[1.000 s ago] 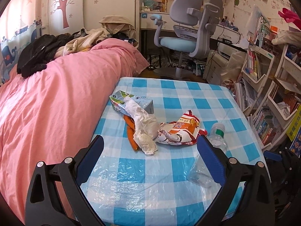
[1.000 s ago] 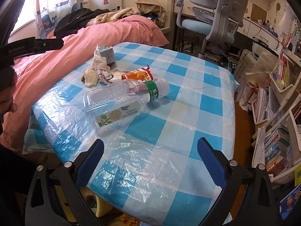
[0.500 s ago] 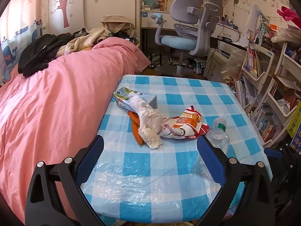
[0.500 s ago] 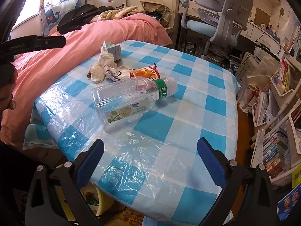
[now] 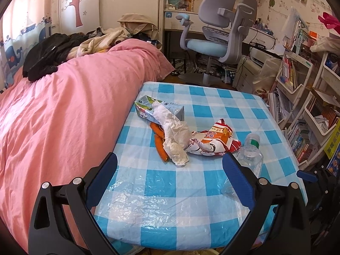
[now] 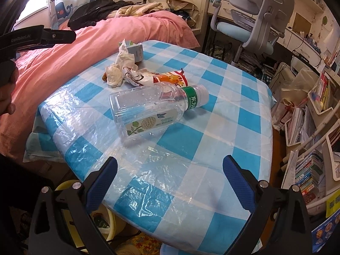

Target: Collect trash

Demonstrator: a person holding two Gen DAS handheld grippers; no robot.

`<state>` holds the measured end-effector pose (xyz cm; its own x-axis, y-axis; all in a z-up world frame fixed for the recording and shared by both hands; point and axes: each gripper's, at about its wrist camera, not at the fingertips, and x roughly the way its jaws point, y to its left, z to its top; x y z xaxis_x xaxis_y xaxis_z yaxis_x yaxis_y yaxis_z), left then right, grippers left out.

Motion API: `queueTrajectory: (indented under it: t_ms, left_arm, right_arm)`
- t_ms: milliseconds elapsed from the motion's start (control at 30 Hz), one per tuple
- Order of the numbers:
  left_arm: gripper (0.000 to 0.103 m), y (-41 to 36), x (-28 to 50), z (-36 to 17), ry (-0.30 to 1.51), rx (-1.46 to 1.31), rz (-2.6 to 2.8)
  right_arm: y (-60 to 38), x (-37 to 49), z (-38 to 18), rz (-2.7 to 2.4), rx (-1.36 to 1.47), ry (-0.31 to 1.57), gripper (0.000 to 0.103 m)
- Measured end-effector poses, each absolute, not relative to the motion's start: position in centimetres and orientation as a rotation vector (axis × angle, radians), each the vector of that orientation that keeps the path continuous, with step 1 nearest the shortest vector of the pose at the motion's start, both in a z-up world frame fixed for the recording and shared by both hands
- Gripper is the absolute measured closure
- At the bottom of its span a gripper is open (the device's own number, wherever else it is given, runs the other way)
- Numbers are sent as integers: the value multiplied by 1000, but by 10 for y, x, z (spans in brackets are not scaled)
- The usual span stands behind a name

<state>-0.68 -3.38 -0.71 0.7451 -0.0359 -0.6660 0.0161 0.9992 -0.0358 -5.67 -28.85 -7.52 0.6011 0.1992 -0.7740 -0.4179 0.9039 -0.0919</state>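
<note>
Across the left wrist view, the left gripper (image 5: pixel 169 171) hangs with jaws spread wide and empty over the near edge of the blue-and-white checked table (image 5: pixel 212 99), with bare plastic-covered cloth beneath it. Past it lie the trash: a crumpled white tissue (image 5: pixel 174 133) draped over orange carrot pieces (image 5: pixel 159 148) and a pale blue drink carton (image 5: pixel 158 109), touching a red-and-orange snack wrapper (image 5: pixel 214 139). Its right finger hides part of the clear plastic bottle (image 5: pixel 250 155). A pink duvet (image 5: pixel 70 110) presses against the table's left edge. From the right wrist view, the right gripper (image 6: pixel 170 171) is likewise spread and empty, the bottle (image 6: pixel 153 108) lying on its side just beyond, open cloth between. A yellow bin (image 6: pixel 109 226) shows partly under the table edge; cluttered white bookshelves (image 6: pixel 314 148) crowd the right side.
</note>
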Motion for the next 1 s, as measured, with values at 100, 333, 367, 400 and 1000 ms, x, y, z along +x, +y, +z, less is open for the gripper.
queueTrajectory:
  t_ms: [100,333,367,400,1000]
  left_arm:
    - [7,-35,-6,-8,734,-26,-28]
    - [7,-37,-5,-10,742,-17,-27]
    - [7,-37,-5,-10,744,-15,-27]
    - [7,-37,-5,-10,745,-12,-27]
    - [7,-35,2,-17,768,-4,-3]
  right_arm:
    - [-288,-57,-75,364,-274,852,8]
    - [-289,-58,-75,367,-268,846,8]
    - [-289,-57,-75,367,-267,846,8]
    - [-289,-58,-75,368,-266,844,8]
    - [-288,-57,-71,369,-254,833,8]
